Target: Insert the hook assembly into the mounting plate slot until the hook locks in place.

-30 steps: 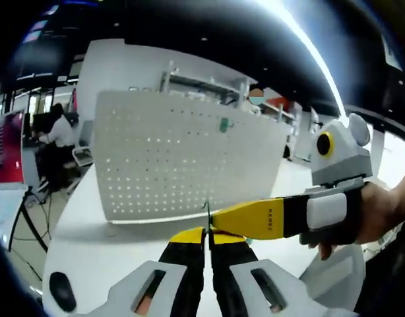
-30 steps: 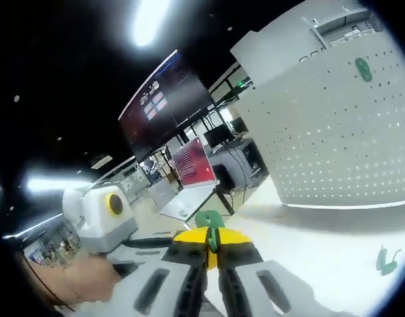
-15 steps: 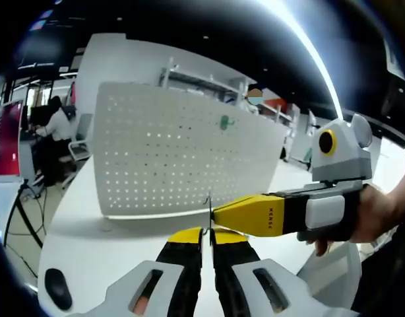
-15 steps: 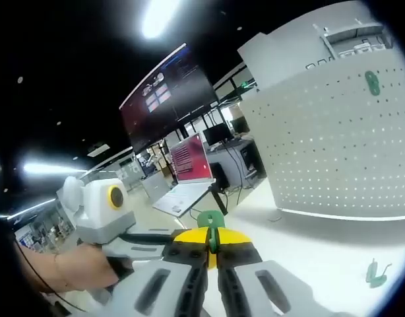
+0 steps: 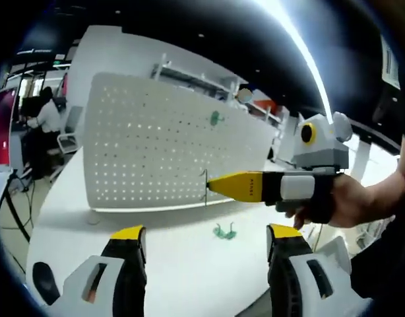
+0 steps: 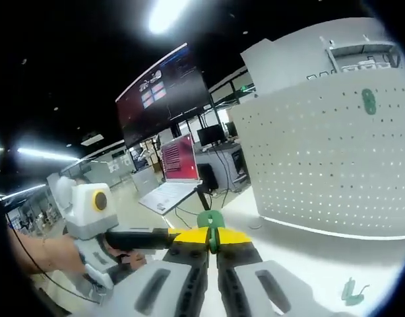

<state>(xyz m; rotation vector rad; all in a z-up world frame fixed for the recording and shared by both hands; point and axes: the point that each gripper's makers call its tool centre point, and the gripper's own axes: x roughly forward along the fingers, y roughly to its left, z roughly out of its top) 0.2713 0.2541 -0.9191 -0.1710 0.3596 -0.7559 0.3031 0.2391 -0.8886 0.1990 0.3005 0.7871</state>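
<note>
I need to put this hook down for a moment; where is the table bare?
Bare white table lies between the pegboard foot and the open left gripper, except where a loose green hook lies. It is crowded on the right, where the right gripper, shut on a green hook, reaches in.

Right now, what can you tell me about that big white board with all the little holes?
The white pegboard stands upright on the white table, near its far edge. It looks like thin painted metal or plastic, with even rows of small holes that let light shine through. One green hook hangs near its top. Another green hook lies on the table in front of it. In the left gripper view the right hand-held gripper points toward it, not clearly touching.
</note>
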